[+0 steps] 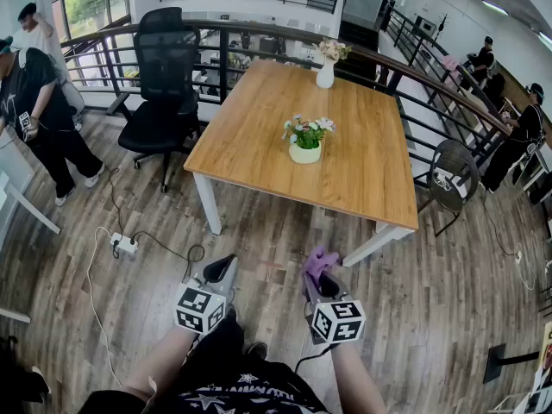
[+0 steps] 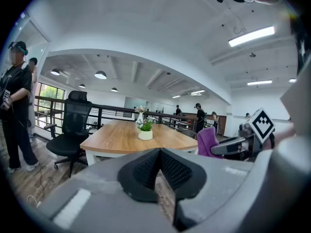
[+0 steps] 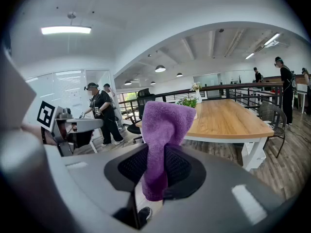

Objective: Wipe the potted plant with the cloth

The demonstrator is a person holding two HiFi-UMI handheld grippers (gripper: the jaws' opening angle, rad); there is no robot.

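A small potted plant [image 1: 306, 141] with green leaves and pale flowers in a white pot stands near the middle of the wooden table [image 1: 259, 136]; the pot shows small as the potted plant [image 2: 145, 130] in the left gripper view and as the potted plant [image 3: 189, 102] behind the cloth in the right gripper view. My right gripper [image 1: 317, 270] is shut on a purple cloth [image 3: 163, 140], which sticks up between its pads. My left gripper [image 1: 222, 270] is shut with nothing in it, its pads [image 2: 160, 171] pressed together. Both grippers hover over the floor, short of the table's near edge.
A white vase of flowers [image 1: 326, 69] stands at the table's far edge. A black office chair [image 1: 164, 93] sits left of the table, a round-backed chair [image 1: 450, 175] right. A power strip with cable [image 1: 123, 245] lies on the floor. People stand at left and along the right railing.
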